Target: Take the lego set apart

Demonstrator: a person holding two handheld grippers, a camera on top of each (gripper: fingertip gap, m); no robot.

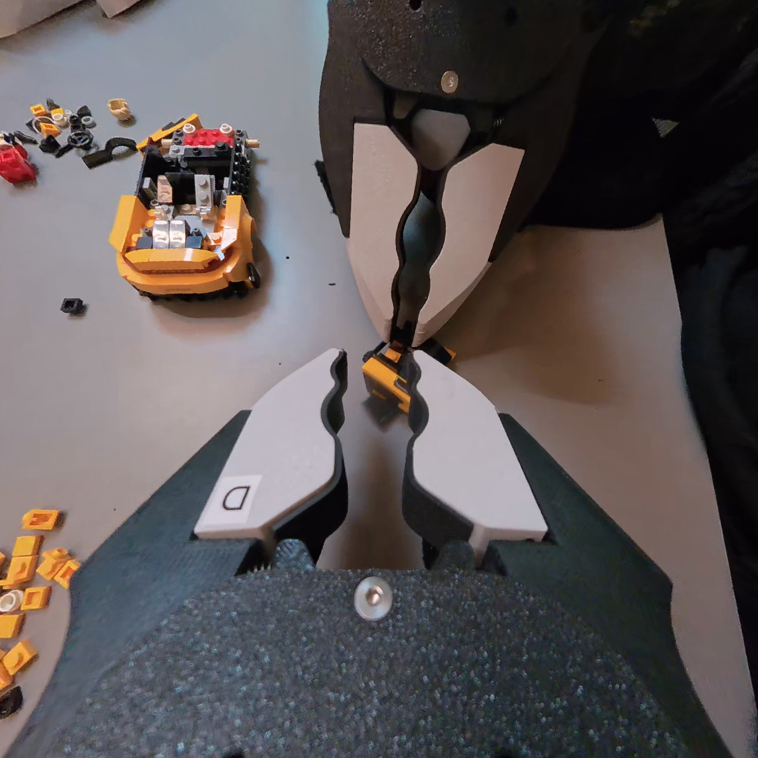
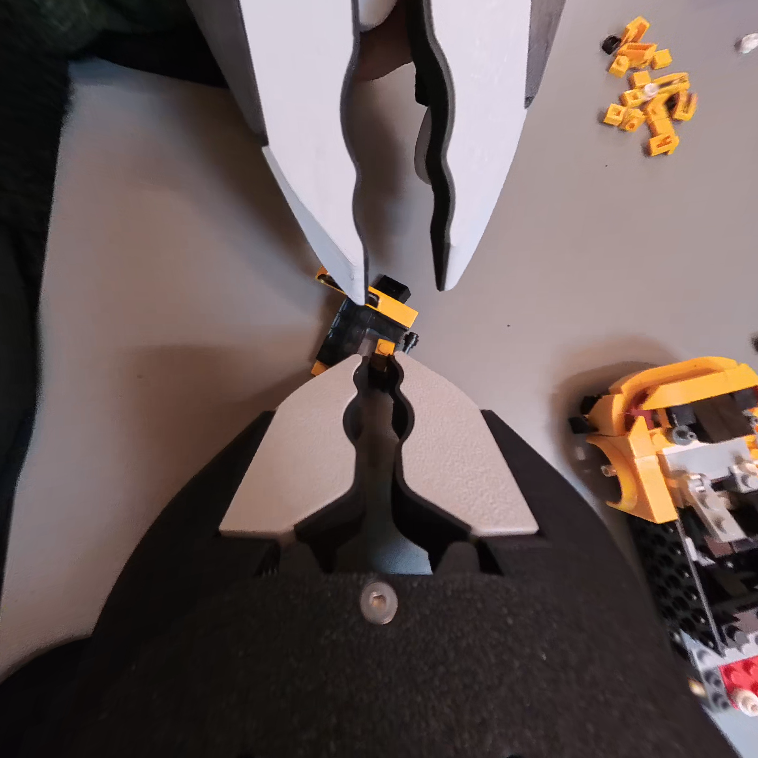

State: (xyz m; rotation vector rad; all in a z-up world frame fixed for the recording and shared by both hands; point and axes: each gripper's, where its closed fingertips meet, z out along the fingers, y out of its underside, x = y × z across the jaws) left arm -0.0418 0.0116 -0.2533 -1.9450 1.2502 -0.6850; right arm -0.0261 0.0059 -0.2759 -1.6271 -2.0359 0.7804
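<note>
Lego car (image 1: 186,213), partly stripped and showing its black, grey and red insides, is sitting on the grey table (image 1: 123,389), well to the left of both grippers in the left wrist view and at the right edge in the right wrist view (image 2: 672,463). A small yellow-and-black chunk (image 1: 387,379) is being held between the two grippers, near the table edge.

The right gripper (image 2: 377,363) is clamping its tips on the near end of the chunk (image 2: 369,324); in the left wrist view it is reaching in from the top (image 1: 406,332), its wavy black pads nearly meeting above the pinched piece. The left gripper (image 1: 379,359) is standing with its fingers apart: one finger (image 1: 447,430) is touching the side of the chunk, while the other (image 1: 295,426) is clear of it. From the right wrist view the left gripper (image 2: 402,287) is coming down from the top, one tip pressing on the chunk's far end and the other tip hanging free just beside a black brick on it.

Loose yellow pieces (image 1: 28,574) are lying at the lower left in the left wrist view, and the same kind of pile (image 2: 644,98) is showing at the upper right in the right wrist view. Small black and yellow bits (image 1: 61,127) and a red piece (image 1: 14,164) are lying beyond the car, and a lone black brick (image 1: 73,305) is lying near its front.
</note>
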